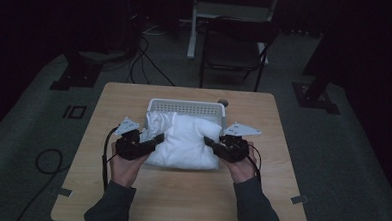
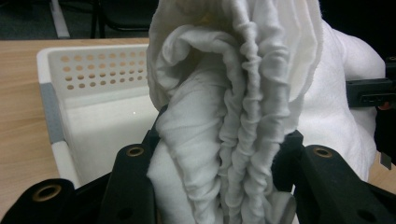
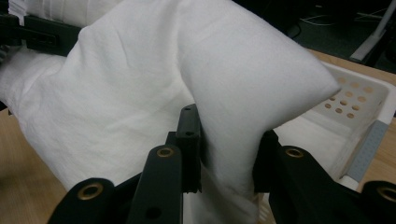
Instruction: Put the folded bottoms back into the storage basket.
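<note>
Your left gripper is clamped tight on a bunched, gathered edge at the left end of the white pillow, and your right gripper pinches a fold near its right corner, jaws closed hard on the cloth. The pillow hangs between them over the near edge of the white basket, which sits toward the far side of the wooden table. Expect it to be light, soft and squashy, sagging in the middle; the smooth fabric could creep out of a shallow bite, so take hold deep in the gathers and corners.
</note>
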{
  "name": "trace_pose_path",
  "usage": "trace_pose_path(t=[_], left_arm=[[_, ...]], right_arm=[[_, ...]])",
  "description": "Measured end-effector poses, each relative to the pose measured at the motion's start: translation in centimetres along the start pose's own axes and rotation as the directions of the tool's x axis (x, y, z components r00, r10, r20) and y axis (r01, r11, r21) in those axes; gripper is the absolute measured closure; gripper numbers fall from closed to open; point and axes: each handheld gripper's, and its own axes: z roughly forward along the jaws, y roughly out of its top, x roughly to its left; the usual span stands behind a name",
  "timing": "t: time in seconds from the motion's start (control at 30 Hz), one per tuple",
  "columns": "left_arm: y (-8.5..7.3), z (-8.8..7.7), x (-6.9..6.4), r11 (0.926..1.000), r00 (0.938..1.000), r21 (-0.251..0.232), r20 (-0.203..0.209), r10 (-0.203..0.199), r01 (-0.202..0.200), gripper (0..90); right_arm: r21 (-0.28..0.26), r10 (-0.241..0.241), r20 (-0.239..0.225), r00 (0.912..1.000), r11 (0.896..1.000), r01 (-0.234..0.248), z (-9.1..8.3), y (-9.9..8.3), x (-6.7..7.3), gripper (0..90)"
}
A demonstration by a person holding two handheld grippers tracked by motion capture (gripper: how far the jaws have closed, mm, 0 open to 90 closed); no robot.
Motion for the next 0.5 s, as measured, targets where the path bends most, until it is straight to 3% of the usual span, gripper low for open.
trace_pose_path(t=[0.5], left_arm=[[1.7, 0.5, 0.5, 0.9998, 0.9998, 0.001, -0.01, 0.018, -0.018, 55.5]], right_arm=[[-0.004, 0.0, 0.013, 0.9999, 1.0, 0.0, 0.6, 1.4, -0.6, 72.6]])
